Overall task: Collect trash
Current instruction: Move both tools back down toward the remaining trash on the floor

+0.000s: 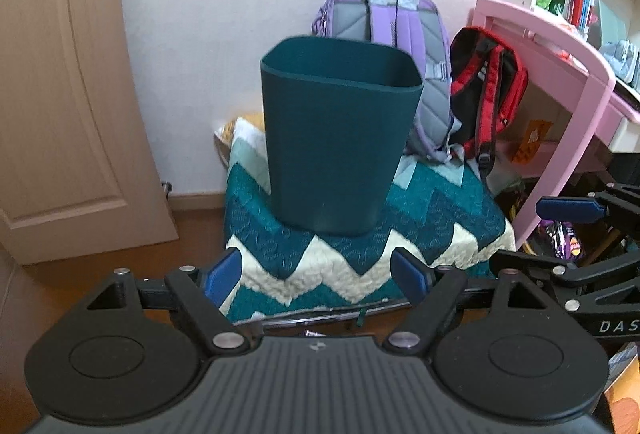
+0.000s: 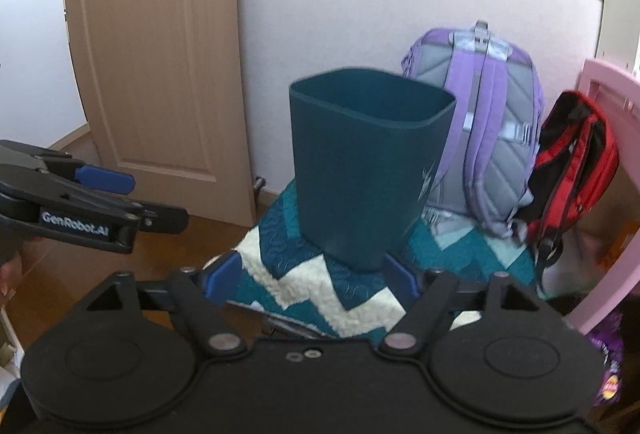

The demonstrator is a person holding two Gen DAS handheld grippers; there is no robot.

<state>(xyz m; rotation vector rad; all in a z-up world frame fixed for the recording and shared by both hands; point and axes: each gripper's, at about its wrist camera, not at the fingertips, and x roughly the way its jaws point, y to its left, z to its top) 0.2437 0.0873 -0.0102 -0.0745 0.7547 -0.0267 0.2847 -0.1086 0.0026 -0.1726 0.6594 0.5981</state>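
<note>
A dark teal waste bin [image 1: 338, 137] stands upright on a folded teal and cream zigzag quilt [image 1: 360, 262]; it also shows in the right wrist view [image 2: 366, 169]. My left gripper [image 1: 318, 276] is open and empty, in front of the bin and short of it. My right gripper [image 2: 310, 280] is open and empty, also in front of the bin. Each gripper shows at the side of the other's view, the right one [image 1: 576, 211] and the left one [image 2: 108, 179]. No trash piece shows clearly.
A purple backpack [image 1: 396, 33] and a red and black backpack [image 1: 492, 89] lean behind the bin. A pink desk [image 1: 560, 45] with shelves stands at the right. A wooden door [image 2: 160, 53] is at the left. Snack bags [image 1: 568, 244] lie under the desk.
</note>
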